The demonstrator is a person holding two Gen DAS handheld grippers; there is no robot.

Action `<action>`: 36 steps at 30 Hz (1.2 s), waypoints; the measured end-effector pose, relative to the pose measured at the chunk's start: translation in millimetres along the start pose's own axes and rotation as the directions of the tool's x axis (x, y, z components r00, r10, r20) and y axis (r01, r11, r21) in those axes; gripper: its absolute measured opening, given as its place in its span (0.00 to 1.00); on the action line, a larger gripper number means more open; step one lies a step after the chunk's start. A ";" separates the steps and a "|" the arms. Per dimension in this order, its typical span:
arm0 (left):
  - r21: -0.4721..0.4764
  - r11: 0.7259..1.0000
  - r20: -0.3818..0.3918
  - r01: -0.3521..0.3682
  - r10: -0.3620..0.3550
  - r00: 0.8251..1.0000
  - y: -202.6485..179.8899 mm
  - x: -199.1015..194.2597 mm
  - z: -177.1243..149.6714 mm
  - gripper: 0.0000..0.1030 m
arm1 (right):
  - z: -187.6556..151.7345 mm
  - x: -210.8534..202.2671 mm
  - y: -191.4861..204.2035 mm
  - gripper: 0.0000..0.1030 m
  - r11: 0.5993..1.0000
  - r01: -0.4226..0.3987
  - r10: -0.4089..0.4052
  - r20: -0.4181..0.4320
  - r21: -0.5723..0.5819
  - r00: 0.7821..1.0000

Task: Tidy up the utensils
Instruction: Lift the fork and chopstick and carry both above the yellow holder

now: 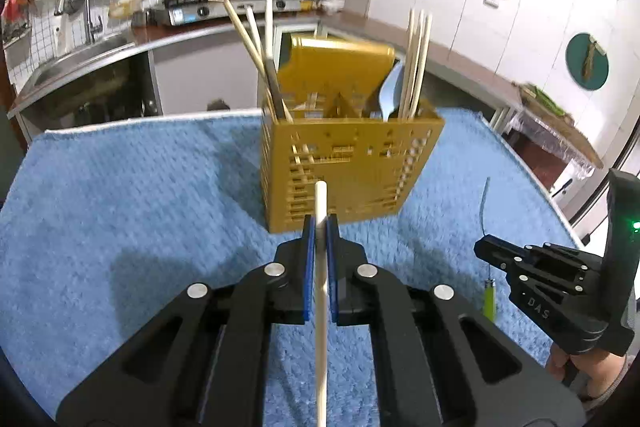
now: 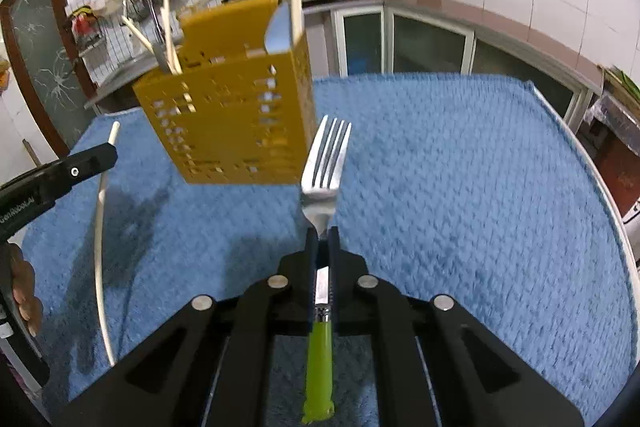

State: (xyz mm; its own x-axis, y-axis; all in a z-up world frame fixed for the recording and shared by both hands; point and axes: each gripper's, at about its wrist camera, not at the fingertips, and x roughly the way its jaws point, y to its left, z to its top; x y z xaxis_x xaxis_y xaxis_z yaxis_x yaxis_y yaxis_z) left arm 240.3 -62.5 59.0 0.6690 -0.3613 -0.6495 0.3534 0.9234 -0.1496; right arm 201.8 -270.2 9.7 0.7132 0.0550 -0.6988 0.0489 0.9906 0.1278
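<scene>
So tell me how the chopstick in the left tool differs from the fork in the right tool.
The chopstick is a plain pale stick; the fork is shiny metal with tines and a green handle. The chopstick is thin and uniform; the fork widens at its head. Both are clamped in shut tools, left tool and right tool, over the blue towel.

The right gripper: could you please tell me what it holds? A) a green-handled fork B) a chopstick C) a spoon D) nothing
A: the right gripper is shut on the fork, its green handle running back between the fingers, while the chopstick sits in the left gripper.
</scene>
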 end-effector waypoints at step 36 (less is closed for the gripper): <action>-0.012 0.997 0.612 -0.077 0.068 0.788 -24.2 -90.0 162.7 0.04 | 162.1 -95.5 28.2 0.02 0.997 -0.039 0.066 0.471 -0.067 0.880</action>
State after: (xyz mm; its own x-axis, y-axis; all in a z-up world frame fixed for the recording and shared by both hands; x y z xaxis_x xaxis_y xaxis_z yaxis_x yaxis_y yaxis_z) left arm 277.9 -73.4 242.3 0.9514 -0.3009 -0.0658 0.2929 0.9500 -0.1086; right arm 248.5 -267.8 194.1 0.9600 0.0545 -0.2748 -0.0259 0.9939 0.1069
